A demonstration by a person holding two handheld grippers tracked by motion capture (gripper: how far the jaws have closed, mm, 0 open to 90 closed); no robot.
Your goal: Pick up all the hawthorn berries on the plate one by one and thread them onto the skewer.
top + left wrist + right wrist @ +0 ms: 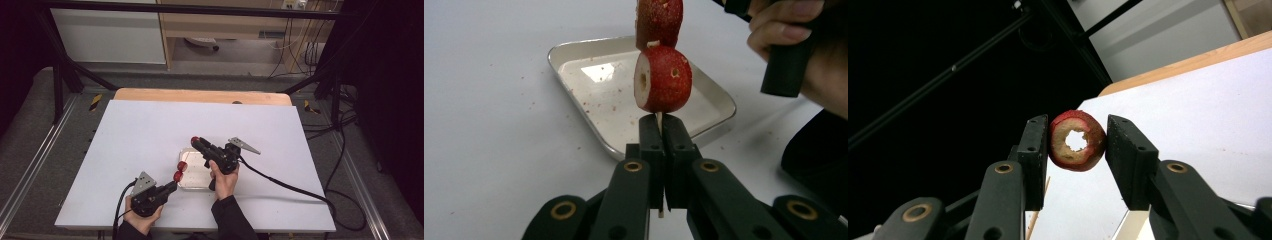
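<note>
My left gripper (174, 184) (662, 122) is shut on a thin wooden skewer (658, 118). Two red cored fruit pieces are threaded on it, the lower one (663, 79) (178, 175) just past the jaws and the upper one (659, 20) (182, 165) above it. The skewer hangs over the near left corner of a shallow metal tray (196, 184) (589, 50). My right gripper (195, 142) (1077, 137), raised over the tray's far side, is shut on a third red fruit ring (1068, 152) (194, 140) whose cored hole faces the camera.
The tray sits on a white table sheet (150, 135) with red crumbs scattered around it. A wooden table edge (200, 95) lies at the back. A black frame and cables (300, 187) surround the table. The right hand (794, 40) is close to the skewer.
</note>
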